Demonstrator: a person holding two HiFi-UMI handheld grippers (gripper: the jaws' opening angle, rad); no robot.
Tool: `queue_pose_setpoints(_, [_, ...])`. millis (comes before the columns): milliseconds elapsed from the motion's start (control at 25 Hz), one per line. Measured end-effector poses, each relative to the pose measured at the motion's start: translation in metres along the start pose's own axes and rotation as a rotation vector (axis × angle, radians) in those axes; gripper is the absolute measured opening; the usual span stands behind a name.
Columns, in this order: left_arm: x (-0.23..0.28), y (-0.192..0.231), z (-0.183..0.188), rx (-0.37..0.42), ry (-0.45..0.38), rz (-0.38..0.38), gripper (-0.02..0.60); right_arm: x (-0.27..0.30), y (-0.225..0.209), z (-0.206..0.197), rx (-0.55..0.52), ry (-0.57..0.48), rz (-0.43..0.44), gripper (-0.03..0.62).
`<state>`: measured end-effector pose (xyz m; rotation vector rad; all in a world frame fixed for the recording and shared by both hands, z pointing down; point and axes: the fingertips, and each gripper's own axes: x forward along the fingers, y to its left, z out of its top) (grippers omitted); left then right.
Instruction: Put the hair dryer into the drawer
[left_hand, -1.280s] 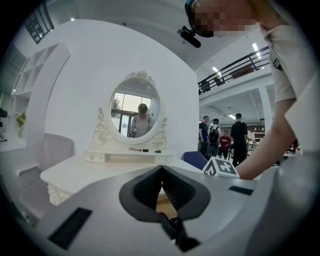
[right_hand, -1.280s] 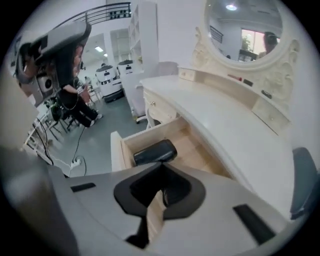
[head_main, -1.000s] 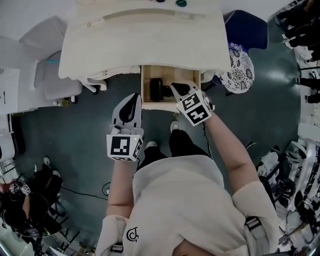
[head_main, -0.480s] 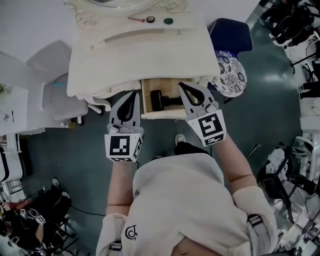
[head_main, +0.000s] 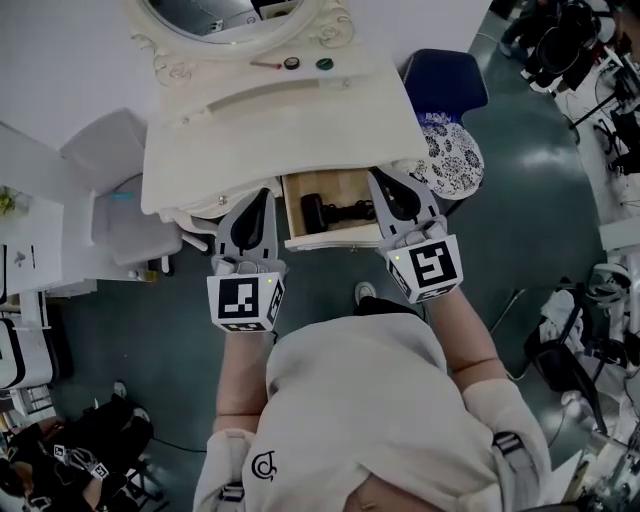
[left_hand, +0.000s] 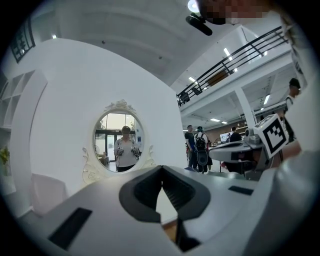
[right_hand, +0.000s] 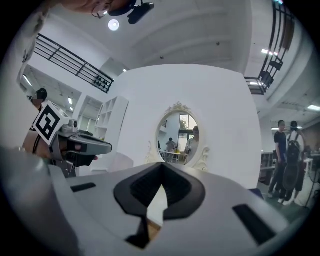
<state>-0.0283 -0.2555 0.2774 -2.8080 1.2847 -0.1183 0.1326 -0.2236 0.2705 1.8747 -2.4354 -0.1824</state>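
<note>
Since the hair dryer already lies inside the drawer, I judge the placing done and only the closing of the drawer left, if that is wanted.

1. Counter (head_main: 300, 110): a cream dressing unit with an oval mirror (head_main: 230, 20) at its far edge. Both gripper views look level, toward that mirror.
2. Drawer (head_main: 293, 215): pulled out under the counter's front edge, toward me. Its open front lies between my two tools in the head view.
3. Hair dryer (head_main: 335, 212): dark, flat on the drawer floor, with its long axis running left to right across the drawer. The bulky end is to the left, the slimmer end to the right. Nothing touches it.
4. Left hand-held gripper (head_main: 263, 193): clenched and empty, just beside the drawer's left side. Its own view shows the tips (left_hand: 161, 169) meeting with nothing between them.
5. Right hand-held gripper (head_main: 380, 178): clenched and empty (right_hand: 162, 166), at the drawer's right side. It is the nearer of the two to the dryer's slim end.

Against the frame a second ago: the right tool was then down over the drawer, at the dryer. It has since lifted clear to the right edge, and the left tool has risen as well. The dryer keeps its place.
</note>
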Motion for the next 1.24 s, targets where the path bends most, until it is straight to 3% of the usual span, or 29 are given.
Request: queue_pose_setpoints(1240, [-0.016,-0.016,0.000,0.052,-0.004,-0.060,0.012,-0.021,0.011,-0.009,0.010,0.012,-0.010,0.005])
